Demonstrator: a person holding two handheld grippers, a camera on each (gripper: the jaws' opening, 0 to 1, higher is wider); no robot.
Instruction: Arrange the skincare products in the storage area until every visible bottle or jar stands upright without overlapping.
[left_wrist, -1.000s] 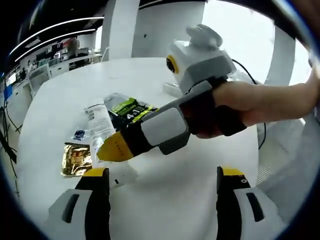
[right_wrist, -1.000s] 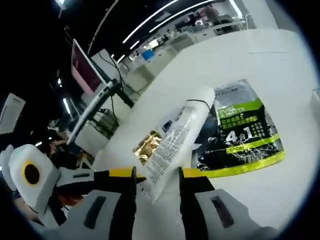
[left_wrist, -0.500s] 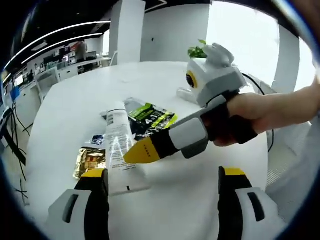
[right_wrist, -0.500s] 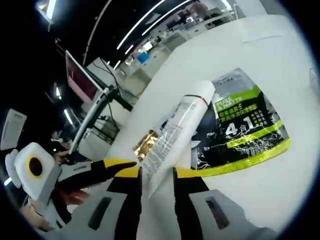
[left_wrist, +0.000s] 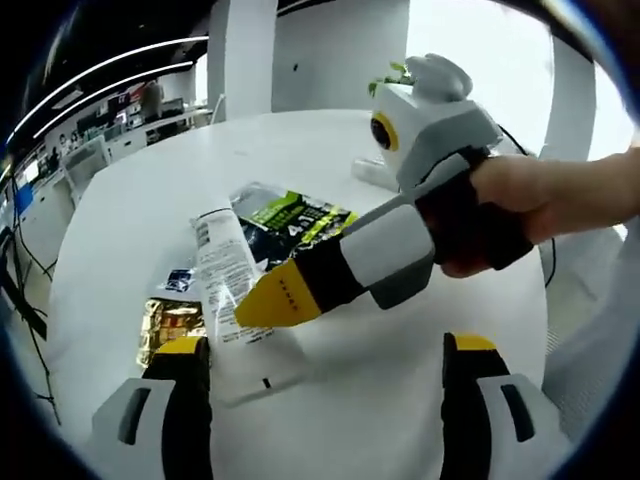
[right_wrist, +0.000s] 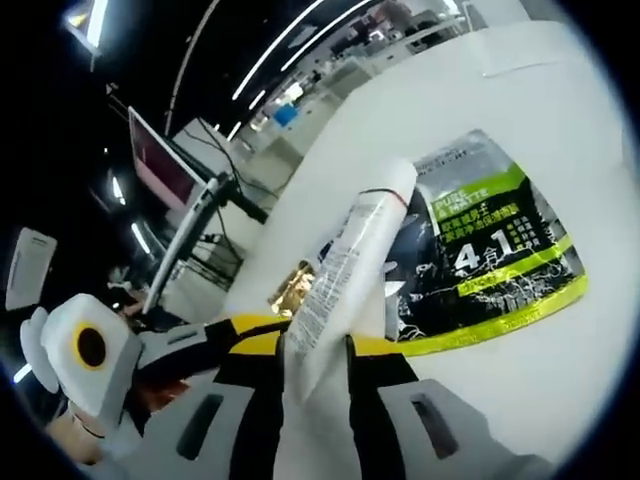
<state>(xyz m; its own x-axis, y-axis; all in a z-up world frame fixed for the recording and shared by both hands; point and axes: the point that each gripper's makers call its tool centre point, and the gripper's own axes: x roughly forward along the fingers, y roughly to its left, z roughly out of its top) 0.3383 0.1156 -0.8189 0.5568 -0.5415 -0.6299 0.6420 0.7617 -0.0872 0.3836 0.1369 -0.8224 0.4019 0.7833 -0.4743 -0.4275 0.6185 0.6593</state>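
A white squeeze tube (left_wrist: 222, 272) lies on the round white table (left_wrist: 120, 190), cap pointing away from me. My right gripper (left_wrist: 270, 298), held by a hand, comes in from the right and is shut on the tube's flat crimped end. In the right gripper view the tube (right_wrist: 345, 265) runs up from between the closed jaws of the right gripper (right_wrist: 312, 350). My left gripper (left_wrist: 328, 345) hangs open just short of the tube, gripping nothing; it also appears at the left edge (right_wrist: 235, 328) of the right gripper view.
A black-and-green pouch (left_wrist: 290, 220) lies flat beside the tube, partly under it (right_wrist: 480, 260). A gold sachet (left_wrist: 165, 325) and a small blue sachet (left_wrist: 180, 280) lie left of the tube. The table's edge curves close on the left. Office desks stand beyond.
The right jaws have closed from a wider gap onto the tube's crimped end. Both views have shifted a little with the hands; the left gripper stays open.
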